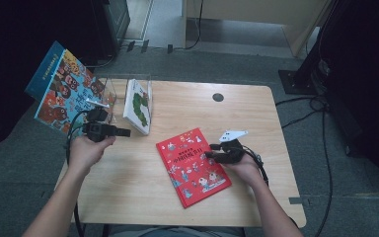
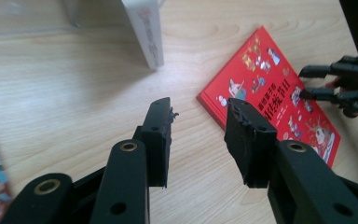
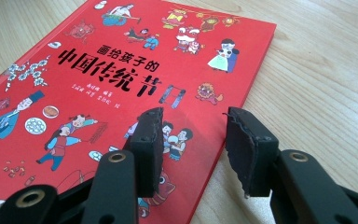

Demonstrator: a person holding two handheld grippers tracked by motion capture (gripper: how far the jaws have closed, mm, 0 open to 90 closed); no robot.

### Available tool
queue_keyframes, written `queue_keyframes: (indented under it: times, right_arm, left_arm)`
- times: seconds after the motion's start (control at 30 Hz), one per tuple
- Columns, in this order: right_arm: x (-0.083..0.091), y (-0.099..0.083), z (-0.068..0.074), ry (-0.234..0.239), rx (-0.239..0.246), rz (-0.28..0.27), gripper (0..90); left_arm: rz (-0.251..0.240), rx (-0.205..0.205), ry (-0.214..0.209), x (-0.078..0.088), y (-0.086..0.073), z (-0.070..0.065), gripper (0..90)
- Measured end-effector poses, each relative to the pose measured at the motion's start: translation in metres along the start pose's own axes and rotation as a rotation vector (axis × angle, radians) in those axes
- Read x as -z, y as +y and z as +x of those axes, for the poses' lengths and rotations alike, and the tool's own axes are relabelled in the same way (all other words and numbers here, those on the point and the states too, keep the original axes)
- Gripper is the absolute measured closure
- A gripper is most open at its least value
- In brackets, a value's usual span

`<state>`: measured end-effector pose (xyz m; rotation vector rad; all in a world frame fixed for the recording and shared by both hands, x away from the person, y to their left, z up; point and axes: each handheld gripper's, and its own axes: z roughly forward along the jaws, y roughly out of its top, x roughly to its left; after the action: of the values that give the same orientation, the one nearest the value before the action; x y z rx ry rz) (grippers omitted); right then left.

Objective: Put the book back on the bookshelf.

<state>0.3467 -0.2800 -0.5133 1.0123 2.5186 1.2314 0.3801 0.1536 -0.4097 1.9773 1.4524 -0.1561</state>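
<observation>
From my right claw (image 3: 193, 144) I see its two black jaws standing apart with nothing between them, poised low over the near edge of a flat red picture book (image 3: 121, 93) with cartoon figures and black Chinese lettering, lying on the pale wooden counter (image 3: 321, 79).

glossy red book (image 3: 121, 93) cover (paper) on matt wooden table (image 1: 128, 173).

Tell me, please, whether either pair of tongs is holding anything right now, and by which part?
Nothing is held. The left tongs stand open over bare table; the right tongs stand open above the red book's edge.
</observation>
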Motion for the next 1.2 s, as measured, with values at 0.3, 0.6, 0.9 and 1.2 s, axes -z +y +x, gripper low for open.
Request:
queue_keyframes:
  times: [0.3, 0.6, 0.9, 1.2]
  right_arm:
    - [0.0, -0.001, -0.003, 0.013, -0.028, -0.005, 57.5]
    - [0.0, -0.002, -0.004, 0.019, -0.051, -0.004, 58.3]
    - [0.002, -0.002, -0.005, -0.015, -0.035, -0.012, 62.3]
    - [0.011, -0.009, -0.013, -0.04, -0.1, -0.038, 80.3]
  left_arm:
    - [0.027, -0.006, -0.042, -0.028, -0.012, -0.003, 63.1]
    - [0.02, -0.013, -0.07, -0.047, -0.024, -0.008, 63.4]
    - [0.039, -0.033, -0.038, -0.059, -0.033, -0.015, 75.8]
    - [0.048, -0.064, -0.059, -0.072, -0.038, -0.025, 85.6]
